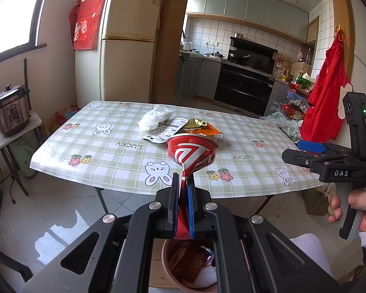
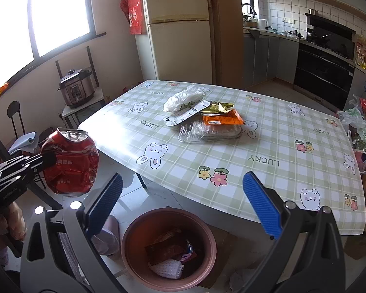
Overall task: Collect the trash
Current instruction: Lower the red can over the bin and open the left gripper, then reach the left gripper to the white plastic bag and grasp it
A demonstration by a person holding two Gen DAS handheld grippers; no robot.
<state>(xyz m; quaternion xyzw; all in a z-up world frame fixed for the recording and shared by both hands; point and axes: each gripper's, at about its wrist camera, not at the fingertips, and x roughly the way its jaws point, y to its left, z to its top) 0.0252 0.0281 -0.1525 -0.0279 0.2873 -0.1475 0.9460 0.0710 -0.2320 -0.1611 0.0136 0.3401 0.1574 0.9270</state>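
My left gripper [image 1: 183,183] is shut on a crushed red drink can [image 1: 192,153], pinching its flattened lower end above a brown round bin [image 1: 164,256]. The right wrist view has the same can [image 2: 70,161] at the left, held by the left gripper [image 2: 47,158]. My right gripper [image 2: 183,205] stands wide open and holds nothing, above the bin [image 2: 134,229], which holds wrappers and a white foam net. On the table [image 2: 268,183] lie a white plastic bag [image 2: 183,97], a white printed wrapper [image 2: 188,114], a gold and orange packet [image 2: 222,117] and a clear plastic tray [image 2: 209,131].
The bin stands on the floor at the table's near edge. A pressure cooker [image 2: 76,88] sits on a small side table by the window, a dark chair [image 2: 15,117] to its left. A fridge [image 2: 180,29] stands behind the table. A red garment [image 1: 327,102] hangs at the right.
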